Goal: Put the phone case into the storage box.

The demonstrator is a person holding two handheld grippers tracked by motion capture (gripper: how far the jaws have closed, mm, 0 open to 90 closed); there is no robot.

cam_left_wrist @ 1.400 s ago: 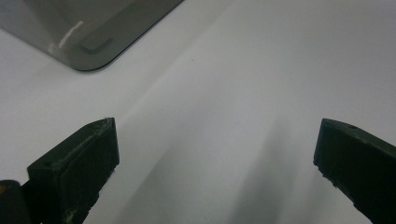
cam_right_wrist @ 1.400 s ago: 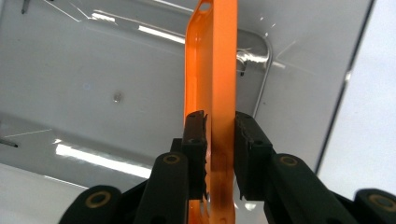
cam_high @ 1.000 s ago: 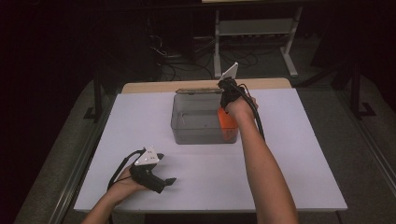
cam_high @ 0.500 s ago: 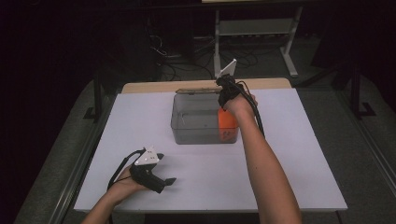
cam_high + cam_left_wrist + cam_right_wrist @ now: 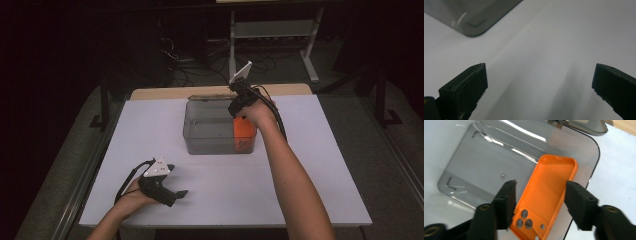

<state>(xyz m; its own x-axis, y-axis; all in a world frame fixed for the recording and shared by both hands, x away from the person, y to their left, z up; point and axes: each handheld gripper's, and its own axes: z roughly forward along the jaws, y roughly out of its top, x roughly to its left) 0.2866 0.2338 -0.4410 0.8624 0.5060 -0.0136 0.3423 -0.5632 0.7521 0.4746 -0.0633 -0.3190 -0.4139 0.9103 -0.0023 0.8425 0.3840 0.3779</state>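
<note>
Case: orange phone case (image 5: 547, 195), open side up, camera cut-outs at the end nearest the right gripper's camera. Also visible in the high view (image 5: 244, 131).
Case location: inside the bin, lying against its right-hand wall as seen from the high view; in the right gripper view it sits at a slant across the bin floor.
Bin: clear grey plastic bin (image 5: 200, 127), rounded corners, standing on the far middle part of the table. Floor bare apart from the case.
Lid: a grey lid (image 5: 584, 125) at the bin's far edge, seemingly hinged there; the hinge is cropped, so not certain.
Right gripper: right gripper (image 5: 539, 202) reaches into the bin from above, at the right end. Jaws have just been opening; they now stand apart on either side of the case. Right pad clear of the rim; the left one at or just over the other rim, contact hard to judge. No clamp on it.
Right hand: hand (image 5: 257, 111) over the bin's right end, forearm running back to the table's near edge.
Left gripper: left gripper (image 5: 539, 82) rests low on the table near the front left, well apart from the bin. Jaws wide apart, nothing between them.
Left view: a bin corner at top left.
Table: white table (image 5: 320, 165), with a strip of bare wood along its far edge.
</note>
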